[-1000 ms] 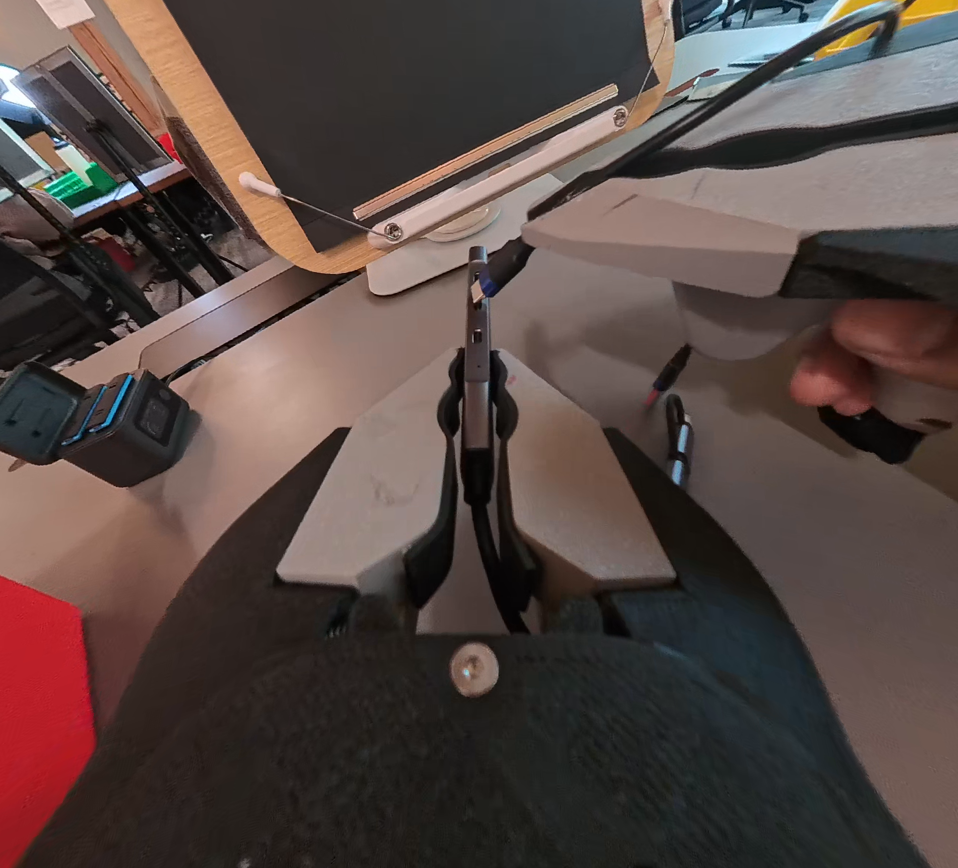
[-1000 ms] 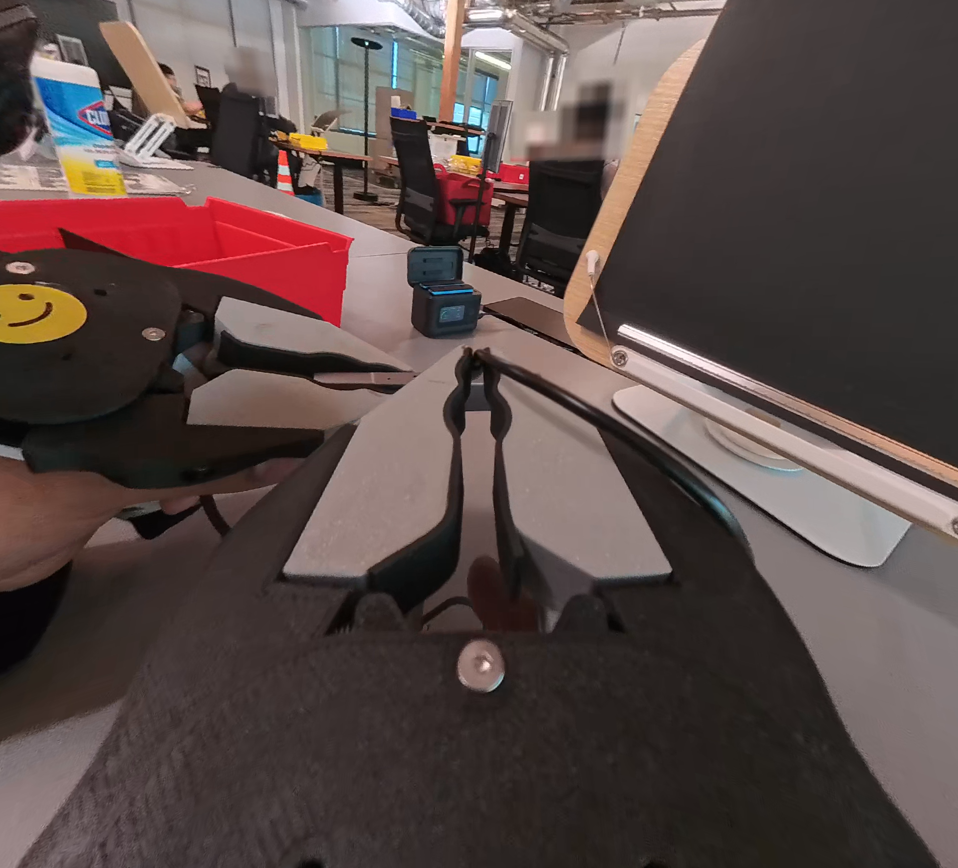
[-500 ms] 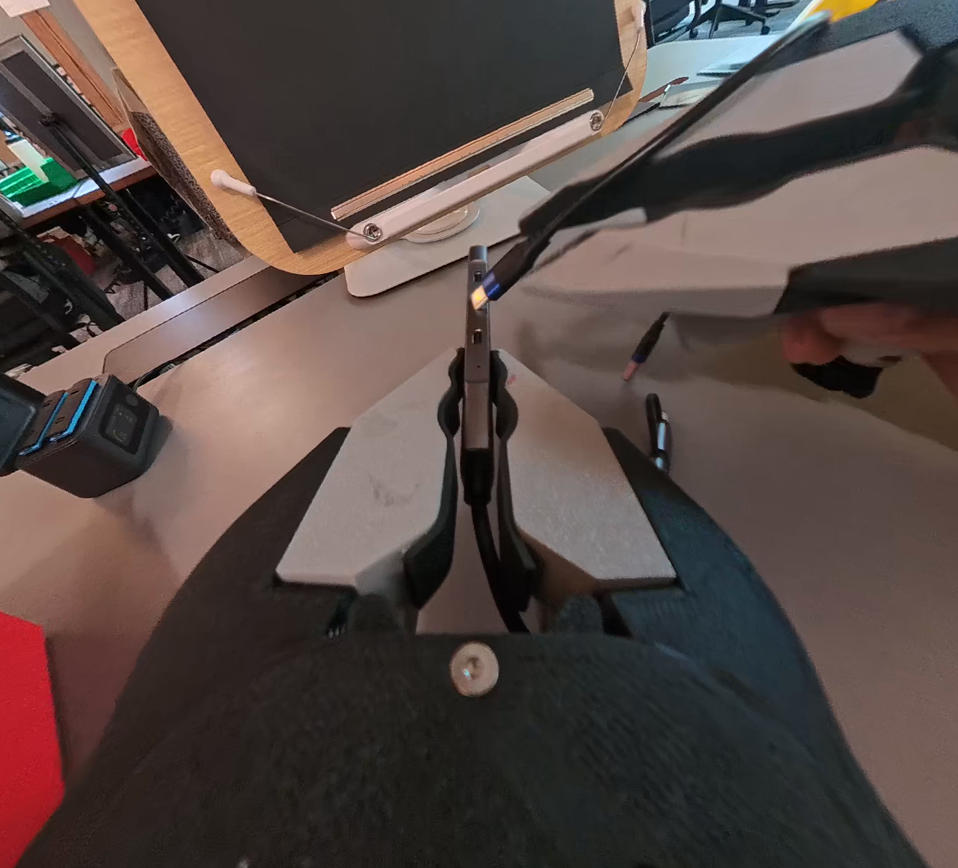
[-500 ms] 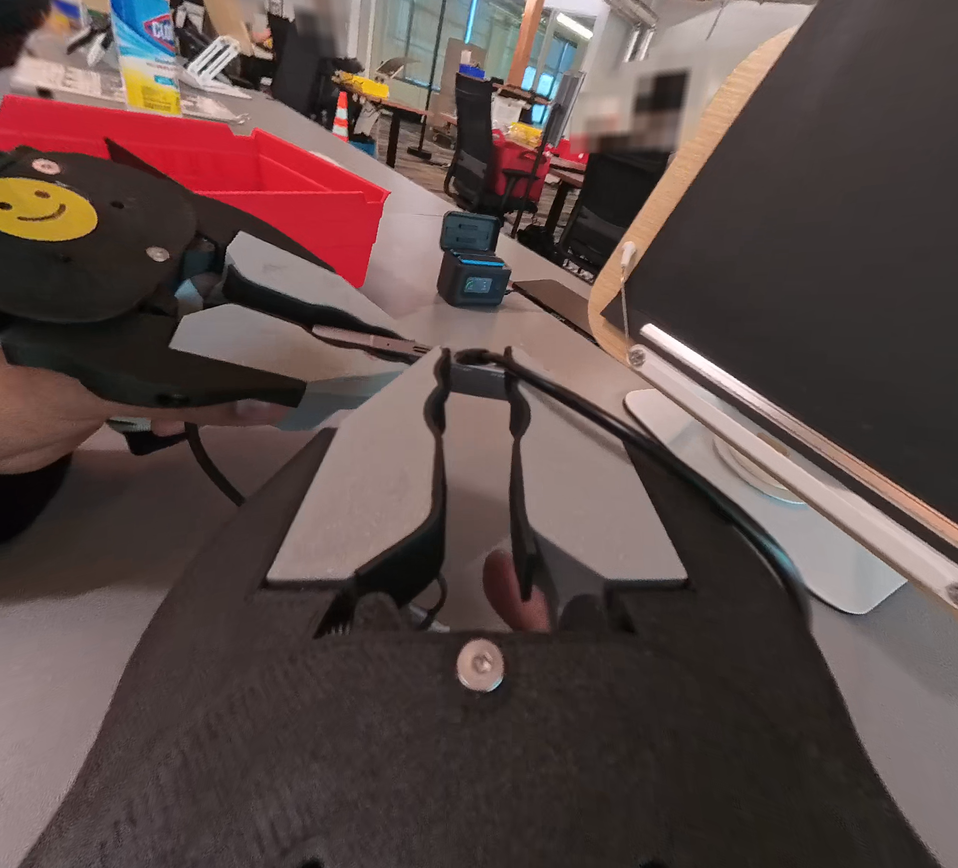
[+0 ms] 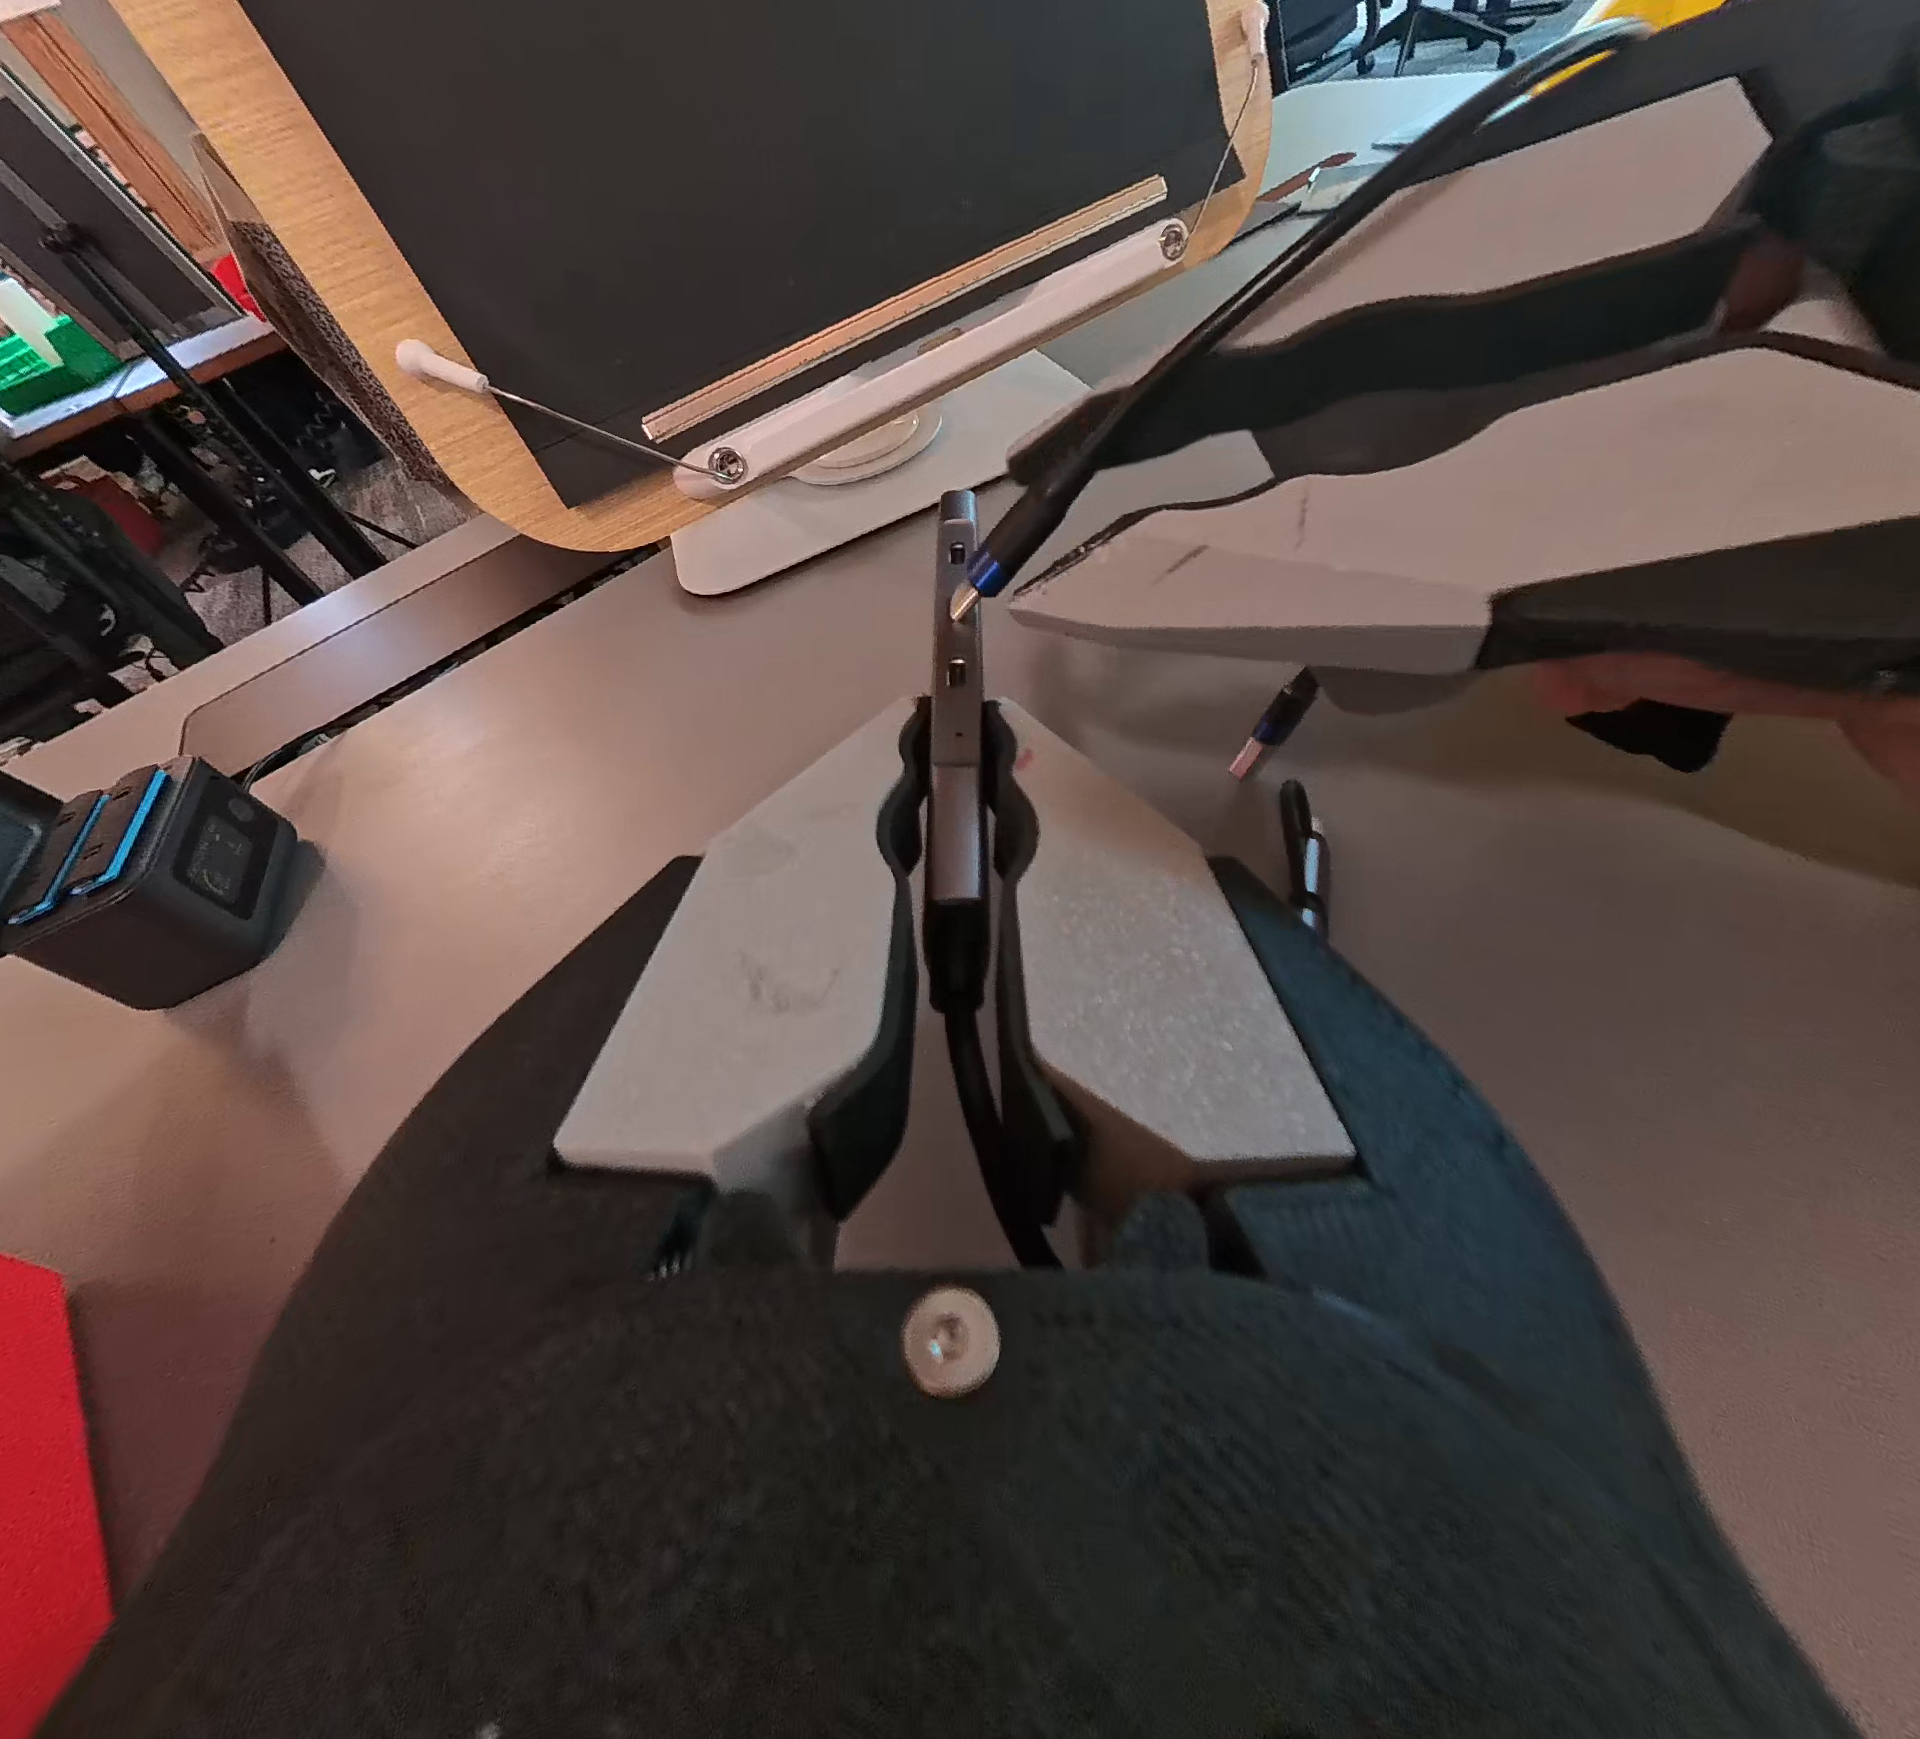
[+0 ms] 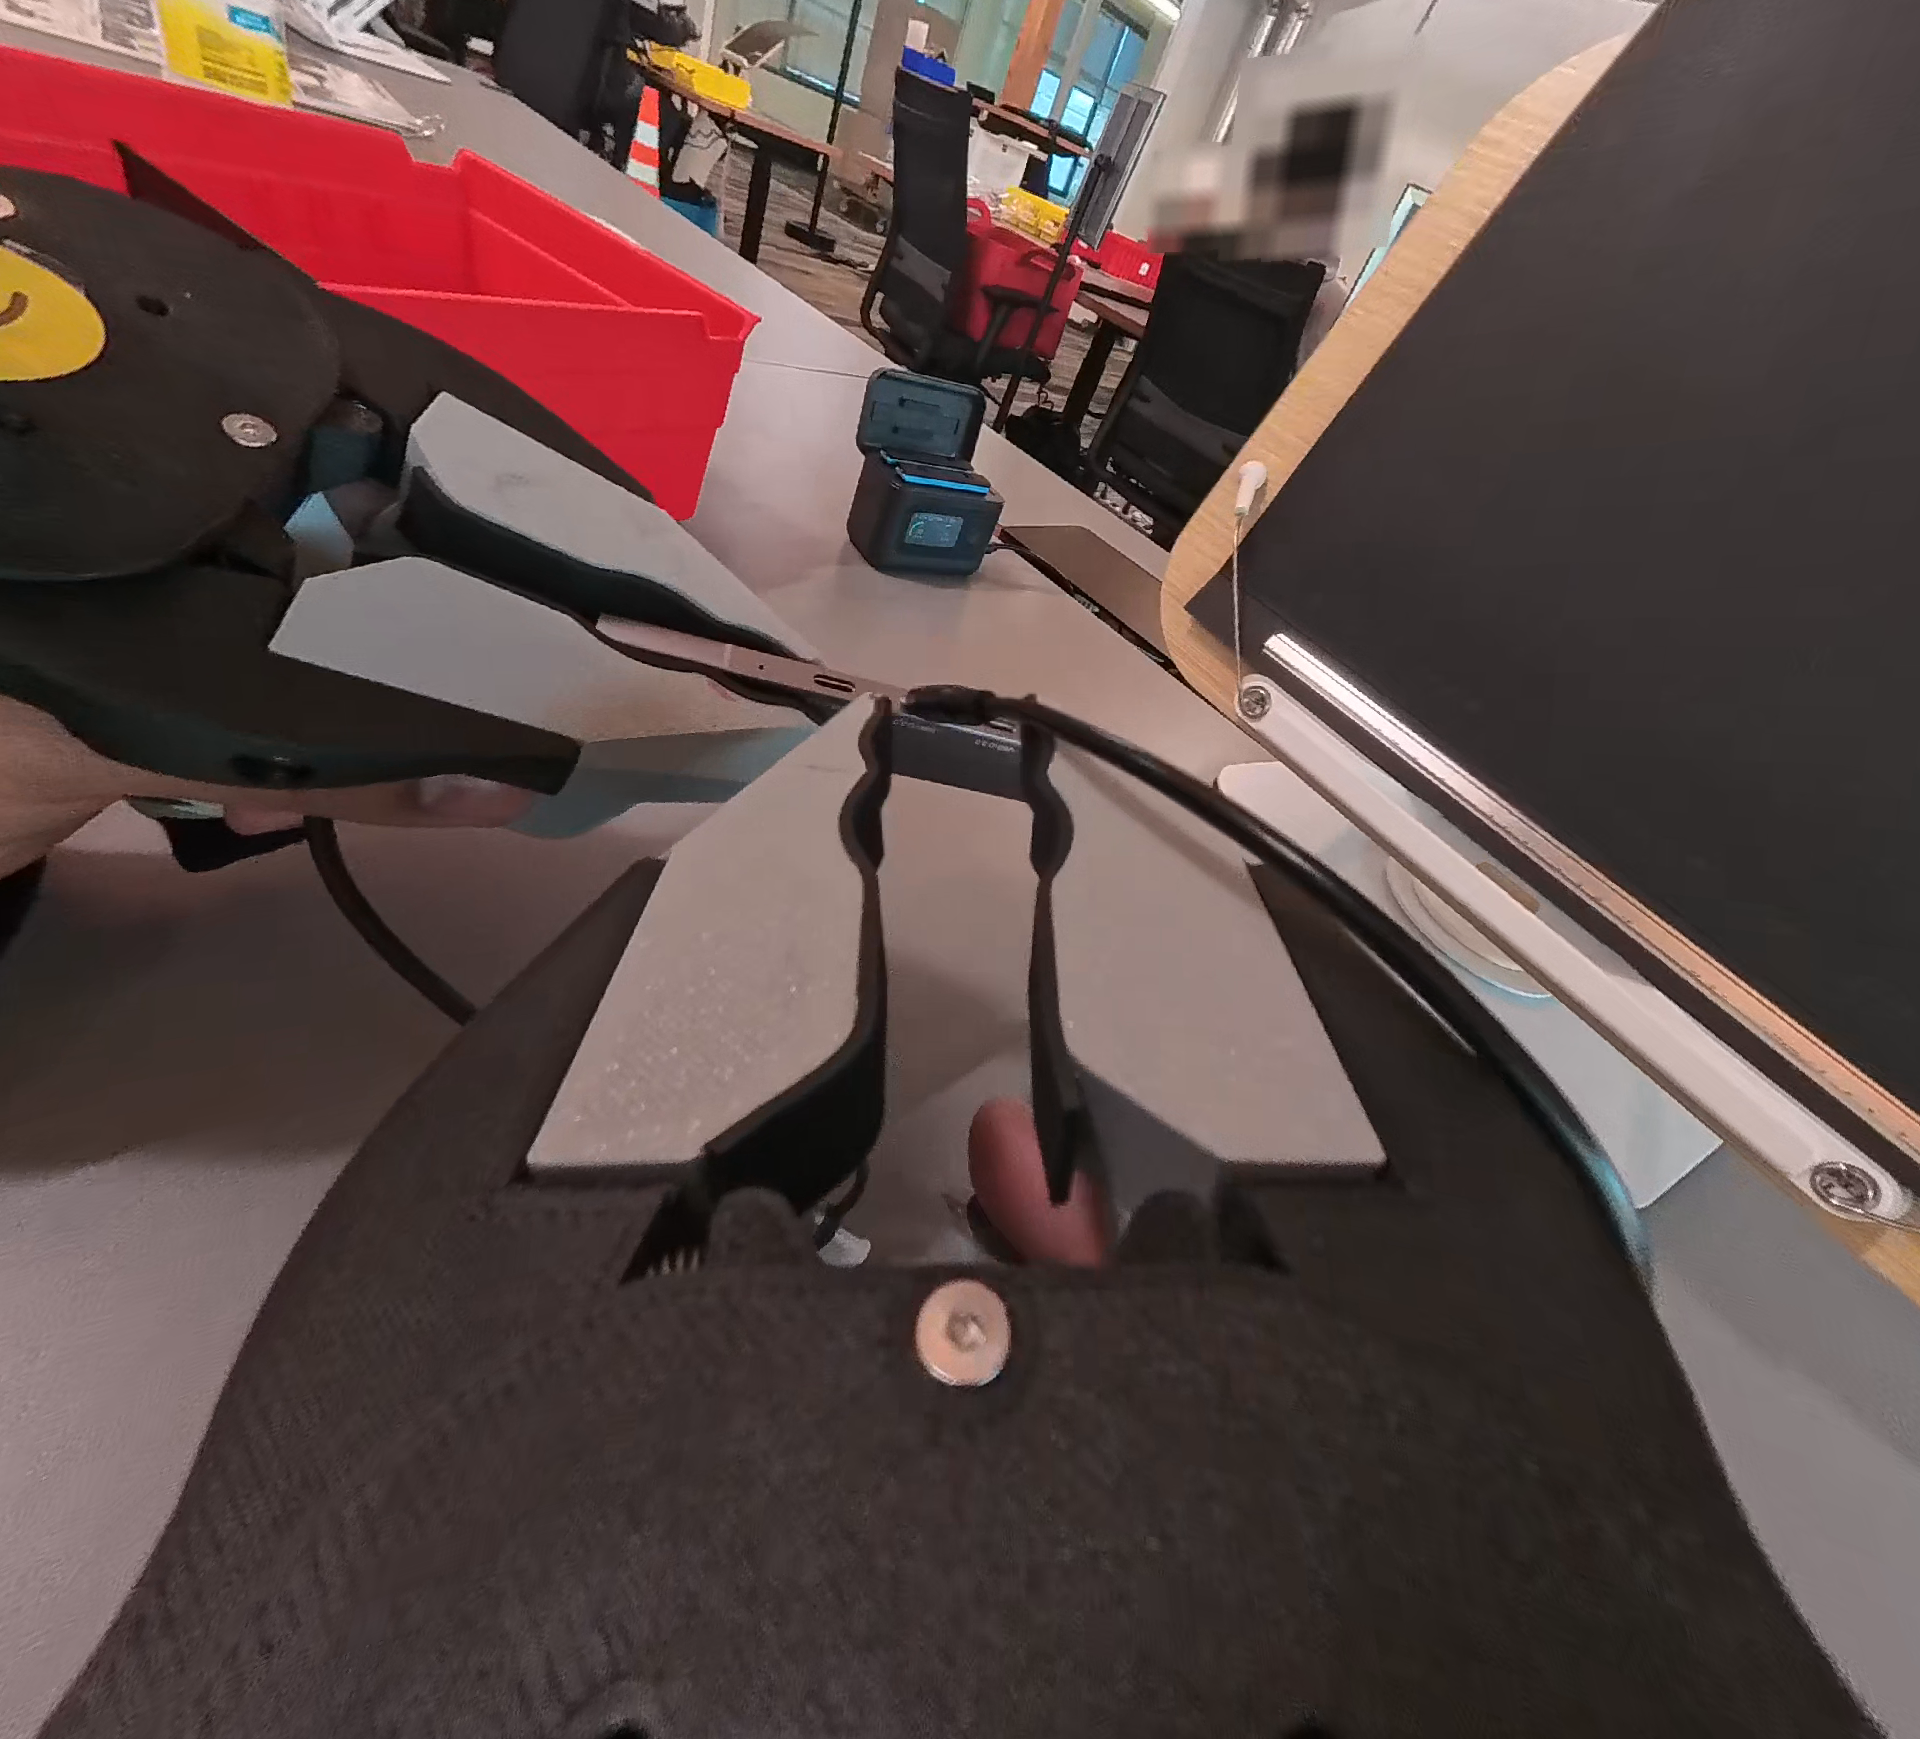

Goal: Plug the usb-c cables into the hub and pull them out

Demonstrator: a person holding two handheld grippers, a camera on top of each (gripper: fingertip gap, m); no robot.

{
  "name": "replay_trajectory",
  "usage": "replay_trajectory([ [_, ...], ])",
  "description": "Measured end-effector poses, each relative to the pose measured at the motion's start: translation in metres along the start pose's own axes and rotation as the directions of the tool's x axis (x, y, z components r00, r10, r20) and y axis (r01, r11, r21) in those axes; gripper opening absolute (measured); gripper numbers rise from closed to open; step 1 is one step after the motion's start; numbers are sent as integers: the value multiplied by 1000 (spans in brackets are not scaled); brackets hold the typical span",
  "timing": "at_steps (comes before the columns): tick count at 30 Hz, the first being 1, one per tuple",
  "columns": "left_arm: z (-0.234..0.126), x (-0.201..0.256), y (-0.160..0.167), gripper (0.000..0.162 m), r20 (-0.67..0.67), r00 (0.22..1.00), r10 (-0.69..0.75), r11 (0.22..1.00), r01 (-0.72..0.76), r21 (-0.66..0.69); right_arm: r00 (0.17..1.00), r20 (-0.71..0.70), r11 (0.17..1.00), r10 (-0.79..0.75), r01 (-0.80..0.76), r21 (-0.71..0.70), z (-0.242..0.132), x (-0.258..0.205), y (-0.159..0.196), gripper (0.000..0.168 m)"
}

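My left gripper (image 5: 956, 739) is shut on the slim grey hub (image 5: 957, 650) and holds it edge-up above the grey table (image 5: 520, 806). A black USB-C cable (image 5: 1299, 235) ends in a blue-ringed plug (image 5: 987, 562) whose silver tip sits at a port on the hub's right edge. My right gripper (image 5: 1023, 536) reaches in from the right, open, with its jaws apart on either side of the plug and clear of it. In the right wrist view the right gripper (image 6: 951, 733) frames the hub's end (image 6: 951, 746) and the plug (image 6: 940, 700). The left gripper (image 6: 805, 692) comes in from the left.
A second blue-ringed plug (image 5: 1273, 733) and a black connector (image 5: 1304, 848) lie on the table under the right gripper. A tilted black board on a white stand (image 5: 727, 131) stands just behind the hub. A small black box (image 5: 177, 868) and a red bin (image 6: 468, 287) are to the left. Left and right tips are no more than a few centimetres apart.
My right gripper was shut on the plug and brought it to the hub's edge. It has since opened and let go. The plug stays at the port.
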State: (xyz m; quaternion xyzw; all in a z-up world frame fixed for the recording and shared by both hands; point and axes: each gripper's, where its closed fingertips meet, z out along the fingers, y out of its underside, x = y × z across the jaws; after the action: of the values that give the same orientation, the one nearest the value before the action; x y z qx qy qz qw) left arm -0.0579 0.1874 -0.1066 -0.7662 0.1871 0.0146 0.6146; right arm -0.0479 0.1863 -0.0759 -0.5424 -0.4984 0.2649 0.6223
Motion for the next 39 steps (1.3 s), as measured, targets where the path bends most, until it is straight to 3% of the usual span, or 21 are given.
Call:
replay_trajectory([
  [8,1,2,1,6,-7,1000,4,1000,-4,-4,1000,16,1000,0,0,3,0,-2,0,11],
  [23,1,3,0,6,-11,1000,8,1000,-8,-2,999,29,999,36,-37,17,0,-1,-3,16],
  [39,2,2,1,6,9,999,49,999,-49,-9,996,30,996,78,-77,-51,-4,2,2,9],
])
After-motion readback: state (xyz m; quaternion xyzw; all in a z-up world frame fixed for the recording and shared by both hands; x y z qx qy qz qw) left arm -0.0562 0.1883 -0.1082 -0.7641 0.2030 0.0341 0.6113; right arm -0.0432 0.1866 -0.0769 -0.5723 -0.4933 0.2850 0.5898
